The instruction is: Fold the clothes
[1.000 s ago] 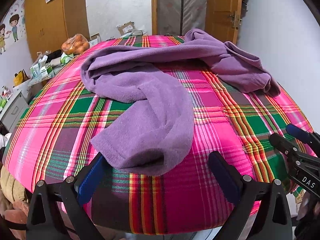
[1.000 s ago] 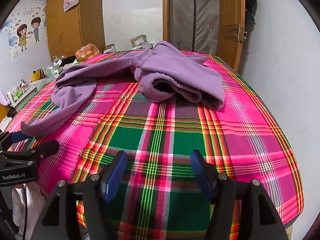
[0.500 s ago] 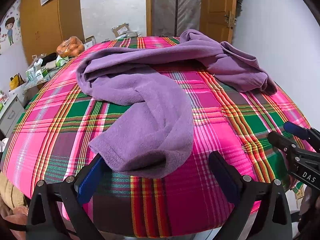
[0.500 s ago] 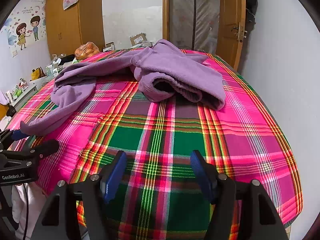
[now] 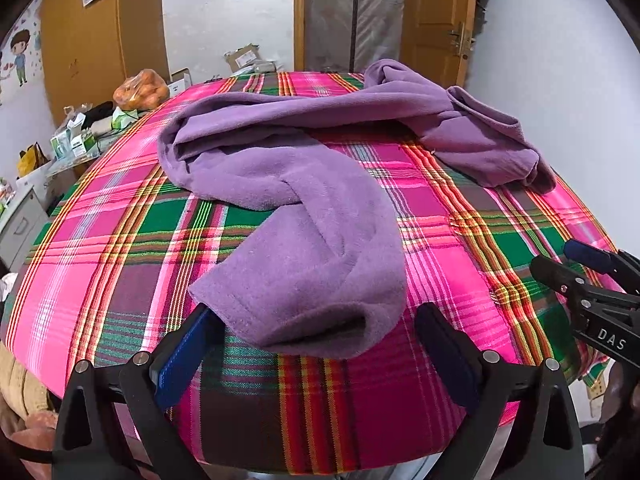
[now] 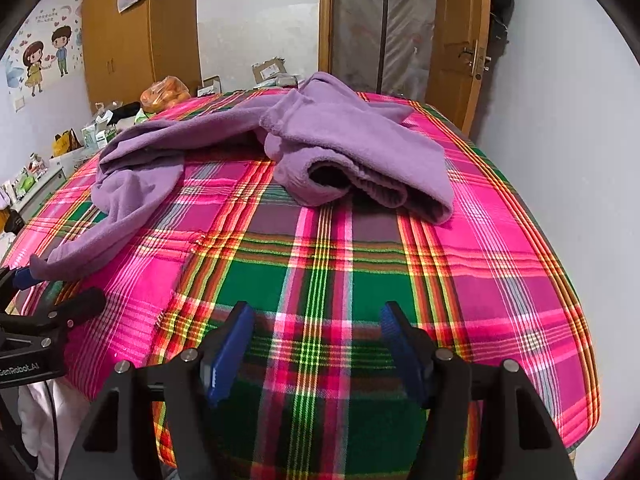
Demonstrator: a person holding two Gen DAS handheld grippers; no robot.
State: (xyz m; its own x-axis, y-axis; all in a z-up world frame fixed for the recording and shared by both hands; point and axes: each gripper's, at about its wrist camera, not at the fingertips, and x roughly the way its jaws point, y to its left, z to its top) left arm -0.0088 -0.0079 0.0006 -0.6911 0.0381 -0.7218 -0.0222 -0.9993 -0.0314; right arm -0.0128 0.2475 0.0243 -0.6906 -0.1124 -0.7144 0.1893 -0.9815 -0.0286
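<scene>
A: What am I looking at, biggest first?

B: I see a table (image 5: pixel 120 248) under a woven plaid cloth (image 6: pixel 360 280), pink, green and red, smooth with a few small puckers. On it lies a purple fleece garment (image 5: pixel 304 216), fuzzy and thick, crumpled rather than flat. One long limb of it curves toward my left gripper and ends in a stitched hem; the bulk is bunched at the far right, rolled so an opening gapes in the right view.

A: Anything in containers?

B: Off the far left edge I make out a clear bag of oranges (image 5: pixel 140 90), and small boxes (image 5: pixel 74 142) on a cluttered side surface.

A: And your grippers?

B: My left gripper (image 5: pixel 316 344) sits low at the near edge, jaws wide apart, and the hem lies between them; the left blue pad looks right at the hem, though I cannot tell if it touches. My right gripper (image 6: pixel 316 344) hovers over bare cloth, jaws apart, holding nothing, well short of the bunched fleece.
</scene>
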